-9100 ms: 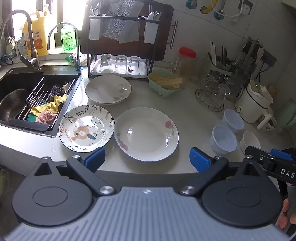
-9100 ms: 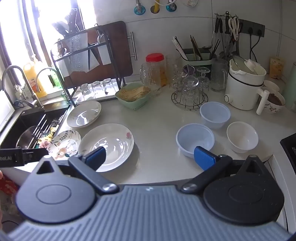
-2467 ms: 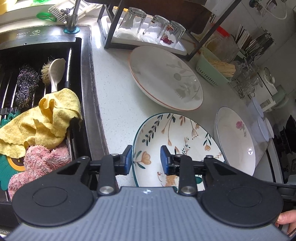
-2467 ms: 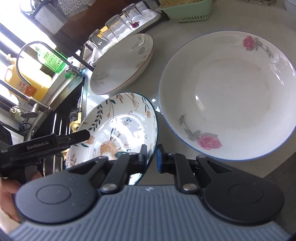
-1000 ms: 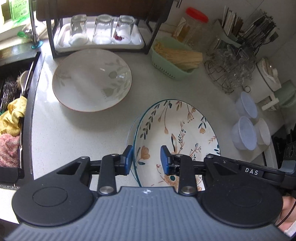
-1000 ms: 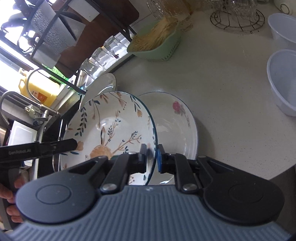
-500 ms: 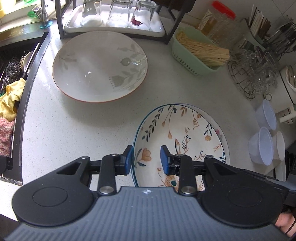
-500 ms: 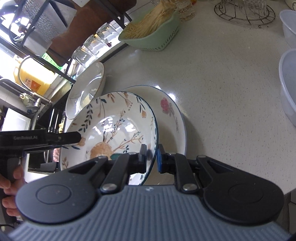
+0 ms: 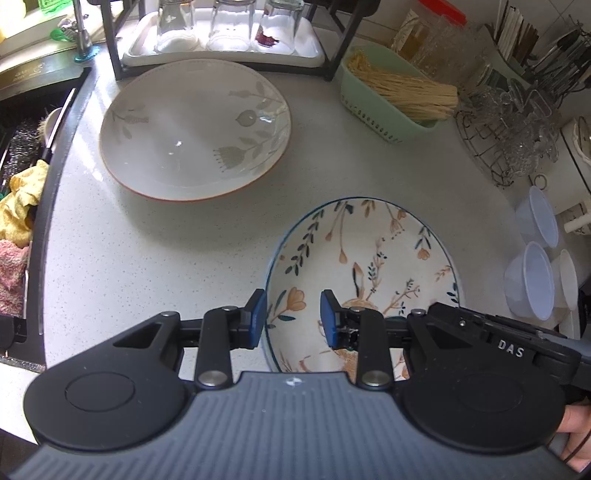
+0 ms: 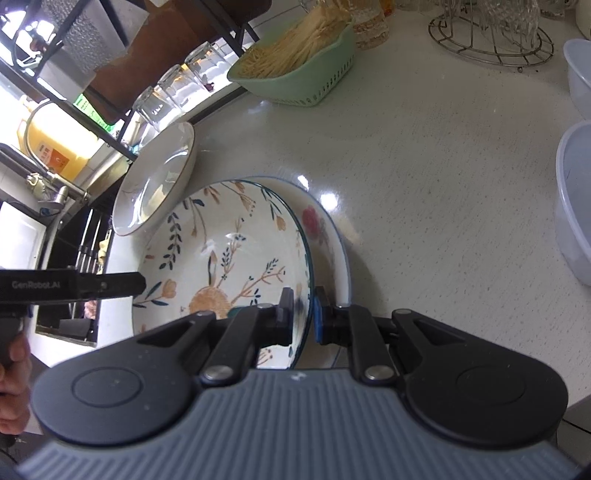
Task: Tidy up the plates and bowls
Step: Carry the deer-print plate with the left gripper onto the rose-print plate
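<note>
The flower-and-hedgehog patterned plate [image 9: 365, 258] rests inside the larger rose plate [image 10: 325, 229]; it also shows in the right wrist view [image 10: 225, 258]. My left gripper [image 9: 293, 317] straddles the patterned plate's near-left rim with a gap around the rim. My right gripper [image 10: 303, 310] is closed on the plate's right rim. A third plate with grey leaves [image 9: 195, 125] lies near the glass rack. Two translucent bowls [image 9: 532, 280] and a white bowl [image 9: 567, 277] stand at the right.
A green basket of sticks [image 9: 391, 99] and a wire stand of glasses [image 9: 509, 125] are at the back. A tray of upturned glasses [image 9: 225, 33] sits under the black rack. The sink [image 9: 22, 155] with cloths is at the left.
The patterned plate has come down from the air onto the rose plate. My left gripper's fingers have widened slightly around the rim. My right gripper still holds the rim.
</note>
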